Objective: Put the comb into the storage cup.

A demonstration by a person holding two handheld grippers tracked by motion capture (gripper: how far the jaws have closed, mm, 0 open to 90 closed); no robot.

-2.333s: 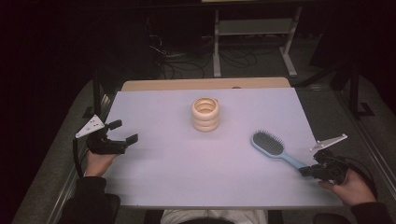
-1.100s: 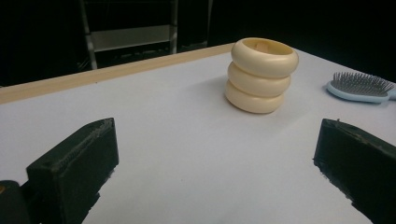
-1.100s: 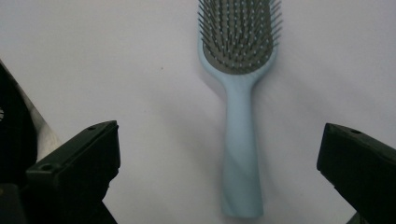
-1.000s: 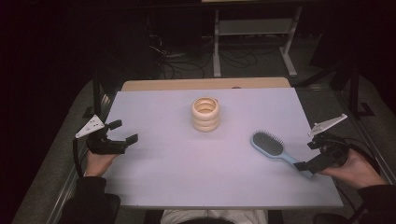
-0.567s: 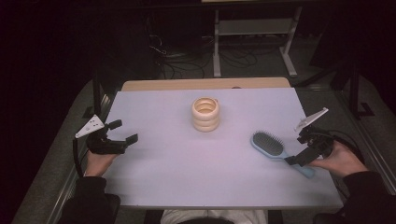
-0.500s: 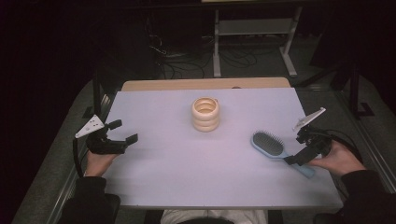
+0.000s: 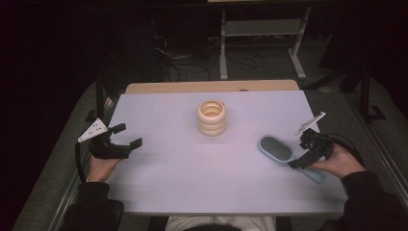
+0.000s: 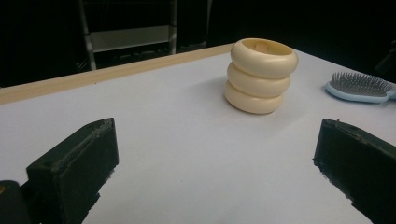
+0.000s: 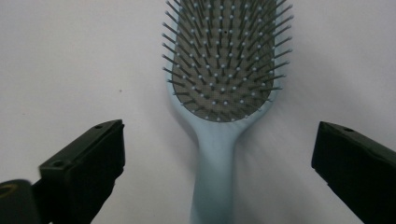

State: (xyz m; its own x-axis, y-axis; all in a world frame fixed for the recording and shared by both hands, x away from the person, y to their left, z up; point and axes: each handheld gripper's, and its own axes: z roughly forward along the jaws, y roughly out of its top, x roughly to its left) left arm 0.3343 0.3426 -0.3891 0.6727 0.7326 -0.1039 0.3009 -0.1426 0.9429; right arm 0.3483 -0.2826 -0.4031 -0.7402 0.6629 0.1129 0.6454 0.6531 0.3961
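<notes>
The light-blue hairbrush [image 7: 284, 155] lies bristles-up on the right side of the desk [image 7: 192, 183], its long axis running from the head, which points toward the desk's middle, out to the handle at the near right. The right gripper [image 7: 299, 159] sits directly over that handle. In the right gripper view the handle [image 9: 215, 177] runs straight up between the two black jaws, which stand wide apart on either side, not touching it. So the jaws are lined up across the handle's width, ready to close on it. The left gripper [image 7: 126, 139], also spread wide and empty, rests well apart at the desk's left, facing the stacked cream rings [image 8: 260, 74].
</notes>
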